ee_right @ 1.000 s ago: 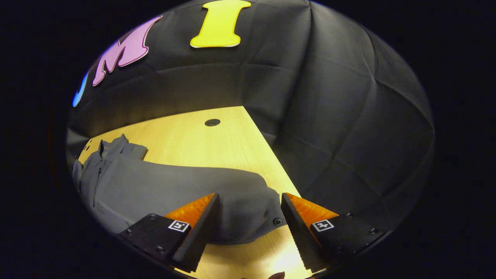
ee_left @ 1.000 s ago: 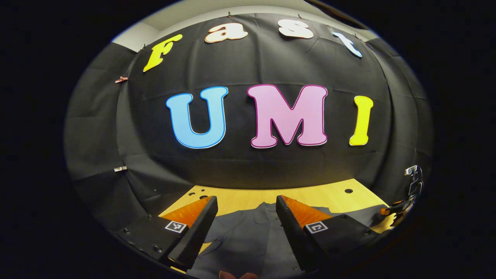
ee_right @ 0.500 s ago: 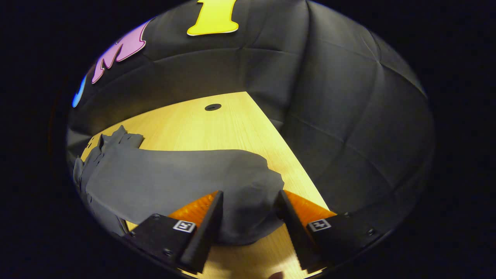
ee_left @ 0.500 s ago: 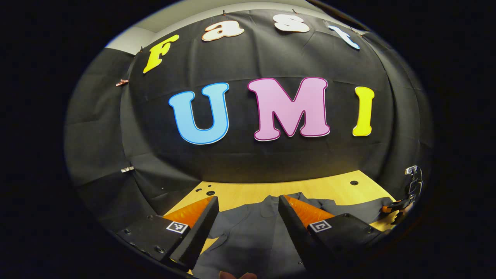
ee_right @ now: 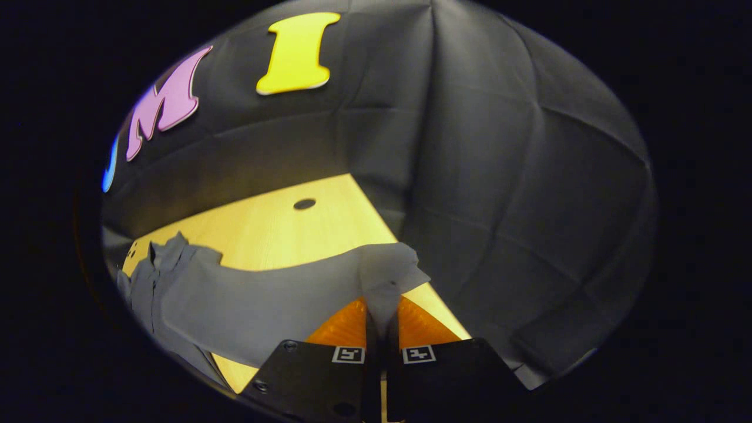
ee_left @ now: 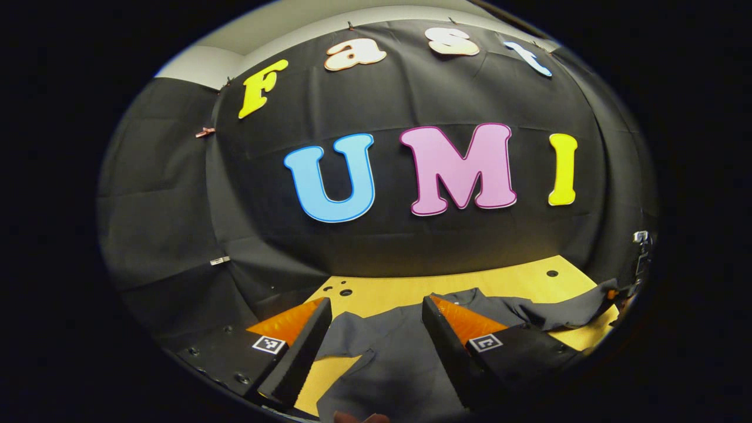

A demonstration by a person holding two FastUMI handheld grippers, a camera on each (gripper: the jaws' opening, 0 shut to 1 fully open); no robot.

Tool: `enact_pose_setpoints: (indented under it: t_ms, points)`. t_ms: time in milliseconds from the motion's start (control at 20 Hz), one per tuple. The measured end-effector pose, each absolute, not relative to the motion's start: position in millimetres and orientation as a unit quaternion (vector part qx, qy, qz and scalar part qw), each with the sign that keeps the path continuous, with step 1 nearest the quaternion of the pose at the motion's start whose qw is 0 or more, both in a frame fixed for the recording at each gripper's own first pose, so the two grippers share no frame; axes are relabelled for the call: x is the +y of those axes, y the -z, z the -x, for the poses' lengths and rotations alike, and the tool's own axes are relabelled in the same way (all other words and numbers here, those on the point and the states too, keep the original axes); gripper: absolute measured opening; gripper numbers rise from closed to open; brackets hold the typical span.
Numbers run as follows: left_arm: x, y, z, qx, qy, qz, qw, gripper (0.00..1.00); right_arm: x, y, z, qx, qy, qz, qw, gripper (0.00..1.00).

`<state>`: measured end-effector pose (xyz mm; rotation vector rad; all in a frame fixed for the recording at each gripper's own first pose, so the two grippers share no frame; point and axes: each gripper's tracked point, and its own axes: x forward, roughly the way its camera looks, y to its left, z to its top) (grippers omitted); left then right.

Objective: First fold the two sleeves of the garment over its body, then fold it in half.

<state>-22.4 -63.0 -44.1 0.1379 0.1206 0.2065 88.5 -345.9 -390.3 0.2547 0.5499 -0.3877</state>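
A dark grey, soft-cloth button-up garment (ee_left: 405,352) lies spread on the pale yellow wooden table (ee_left: 499,282) in the lower middle of the left gripper view. The left gripper (ee_left: 376,341) hangs over it, its jaws wide apart and gripping nothing. In the right gripper view, lower centre, the right gripper (ee_right: 382,320) has its jaws pinched together on the garment's sleeve (ee_right: 282,294) (cuff end raised off the table).
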Motion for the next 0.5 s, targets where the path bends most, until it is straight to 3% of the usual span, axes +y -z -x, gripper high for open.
enact_pose_setpoints:
  t_ms: [200,500]
  points:
    - [-36.2,48.1,30.3,0.056,-0.105,-0.044,0.992,0.98,-345.1,339.0,-81.2,0.227,0.193,-0.114,0.948,0.08]
    - [5.1,57.7,31.9,0.051,-0.075,-0.020,0.996,0.97,-301.7,238.1,-54.8,0.155,0.152,-0.119,0.969,0.08]
